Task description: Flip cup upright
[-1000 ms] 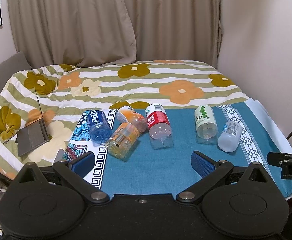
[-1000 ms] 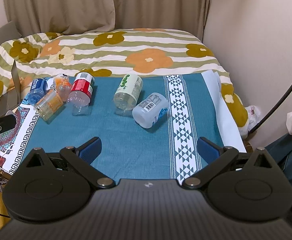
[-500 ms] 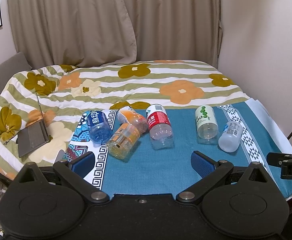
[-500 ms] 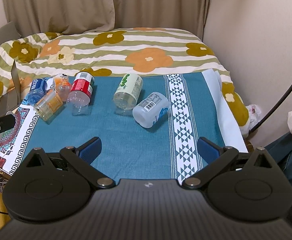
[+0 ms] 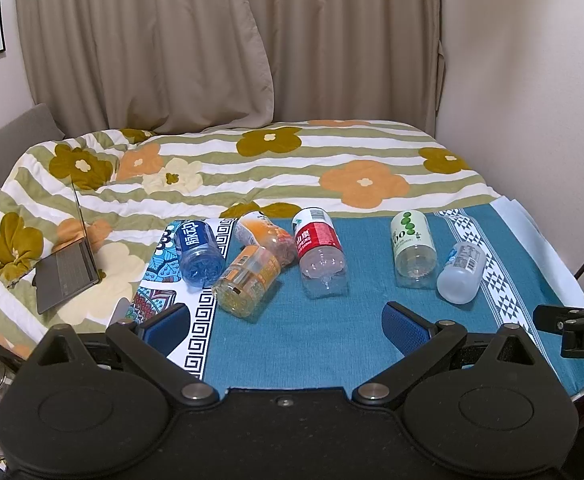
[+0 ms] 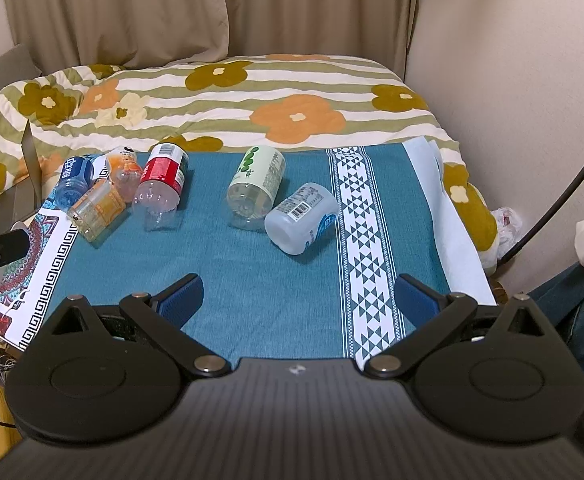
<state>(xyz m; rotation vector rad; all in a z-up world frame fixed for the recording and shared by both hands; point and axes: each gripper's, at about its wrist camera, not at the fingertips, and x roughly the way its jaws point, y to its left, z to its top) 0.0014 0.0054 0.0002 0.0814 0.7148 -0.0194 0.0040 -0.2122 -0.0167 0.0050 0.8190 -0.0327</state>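
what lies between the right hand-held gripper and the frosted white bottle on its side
Only bare teal cloth. In the right wrist view nothing sits between the open right hand-held gripper and the frosted white bottle.

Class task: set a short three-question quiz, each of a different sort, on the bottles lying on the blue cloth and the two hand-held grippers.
1. True or false: the red-label bottle stands upright.
2. How many bottles lie on the cloth?
3. The frosted white bottle lies nearest which bottle? A blue-label bottle; B green-dotted bottle; C orange-label bottle.

Key: 1 false. 2 six. 3 B. The left hand-held gripper and right hand-held gripper are both open.
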